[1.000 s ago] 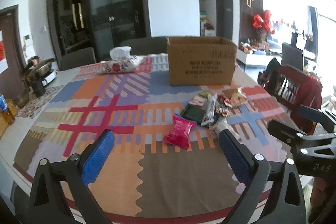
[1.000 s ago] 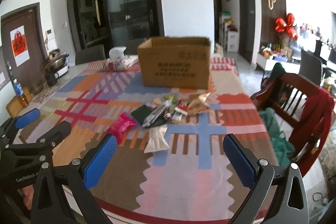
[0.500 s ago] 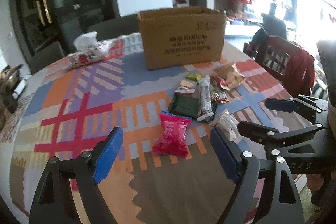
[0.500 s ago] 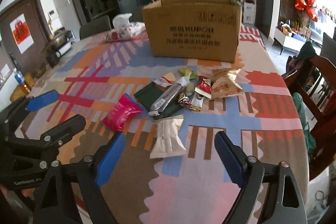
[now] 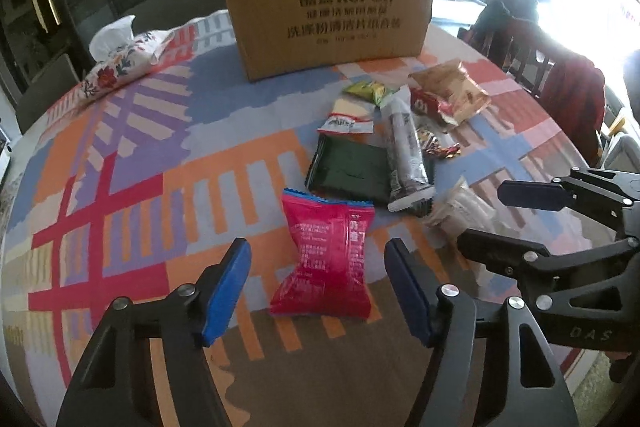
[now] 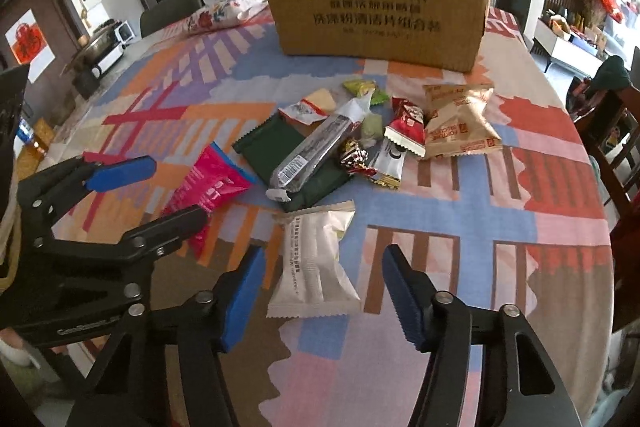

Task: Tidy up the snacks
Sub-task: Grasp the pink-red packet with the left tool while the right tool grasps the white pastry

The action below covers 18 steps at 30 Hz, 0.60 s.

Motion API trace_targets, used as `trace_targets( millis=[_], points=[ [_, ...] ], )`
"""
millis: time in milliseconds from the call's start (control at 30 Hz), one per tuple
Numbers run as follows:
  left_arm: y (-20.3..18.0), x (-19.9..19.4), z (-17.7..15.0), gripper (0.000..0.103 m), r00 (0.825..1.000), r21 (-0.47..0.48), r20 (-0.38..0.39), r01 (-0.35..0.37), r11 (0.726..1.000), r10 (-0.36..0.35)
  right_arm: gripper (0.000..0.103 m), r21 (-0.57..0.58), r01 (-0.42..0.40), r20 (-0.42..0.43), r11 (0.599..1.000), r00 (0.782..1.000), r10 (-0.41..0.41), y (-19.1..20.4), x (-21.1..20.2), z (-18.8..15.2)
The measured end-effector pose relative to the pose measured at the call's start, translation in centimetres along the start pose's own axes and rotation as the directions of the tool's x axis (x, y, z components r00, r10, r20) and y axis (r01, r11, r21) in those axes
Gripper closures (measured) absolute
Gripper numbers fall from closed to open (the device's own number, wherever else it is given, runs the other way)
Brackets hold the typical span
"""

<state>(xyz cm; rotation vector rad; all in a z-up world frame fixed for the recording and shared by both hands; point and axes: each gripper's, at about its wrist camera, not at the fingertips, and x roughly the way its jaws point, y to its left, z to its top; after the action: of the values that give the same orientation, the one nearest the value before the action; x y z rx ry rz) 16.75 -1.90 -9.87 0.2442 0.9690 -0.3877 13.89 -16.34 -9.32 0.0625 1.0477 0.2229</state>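
**Both claws closing in on the nearest two packets**

On the far left of the table (image 5: 132, 155) lies a floral tissue pouch (image 5: 120, 63), out of play. The left claw (image 5: 318, 287) straddles the pink snack packet (image 5: 326, 255), its jaws having just been closing, yet the blue pads stand clear of the wrapper on both sides: released, nothing gripped. Just to its right, the right claw (image 6: 322, 291) frames the white snack packet (image 6: 316, 263) the same way, jaws narrowing but not touching. Beyond them sits the loose snack pile (image 6: 360, 131), and at the far edge the open cardboard box (image 6: 376, 7). The step in hand appears to be a double pickup. Next, each claw likely needs to pinch its packet, then carry it to the box.
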Motion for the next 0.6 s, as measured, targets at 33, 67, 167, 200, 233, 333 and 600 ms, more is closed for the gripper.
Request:
trace_targets(
  millis=[33, 67, 167, 200, 233, 333, 600],
  points=[
    [0.1, 0.5, 0.1, 0.039, 1.000, -0.007, -0.013, 0.008, 1.000, -0.008, 0.045, 0.000, 0.003, -0.006, 1.000, 1.000, -0.003, 0.0, 0.2, 0.1],
    [0.1, 0.7, 0.2, 0.040, 1.000, -0.011, -0.021, 0.016, 1.000, -0.016, 0.048, 0.002, 0.000, -0.011, 1.000, 1.000, 0.000, -0.1, 0.3, 0.1],
    [0.2, 1.8, 0.4, 0.047, 0.999, -0.026, -0.046, 0.026, 0.999, -0.027, 0.054, 0.006, -0.006, -0.025, 1.000, 1.000, 0.006, -0.3, 0.9, 0.3],
    [0.2, 2.0, 0.4, 0.050, 0.998, -0.029, -0.051, 0.024, 0.999, -0.026, 0.057, 0.008, -0.011, -0.031, 1.000, 0.999, 0.011, -0.3, 1.0, 0.4],
    [0.3, 2.2, 0.4, 0.056, 0.998, -0.032, -0.057, 0.026, 0.999, -0.028, 0.060, 0.011, -0.014, -0.036, 1.000, 0.999, 0.014, -0.4, 1.2, 0.4],
    [0.2, 2.3, 0.2, 0.063, 0.997, -0.047, -0.064, 0.030, 0.998, -0.033, 0.066, 0.019, -0.021, -0.042, 1.000, 0.999, 0.022, -0.6, 1.4, 0.4],
    [-0.3, 0.0, 0.1, 0.064, 1.000, -0.075, -0.019, 0.015, 0.997, -0.016, 0.068, 0.024, -0.042, -0.008, 0.999, 0.999, 0.042, -0.8, 0.1, 0.2]
  ],
)
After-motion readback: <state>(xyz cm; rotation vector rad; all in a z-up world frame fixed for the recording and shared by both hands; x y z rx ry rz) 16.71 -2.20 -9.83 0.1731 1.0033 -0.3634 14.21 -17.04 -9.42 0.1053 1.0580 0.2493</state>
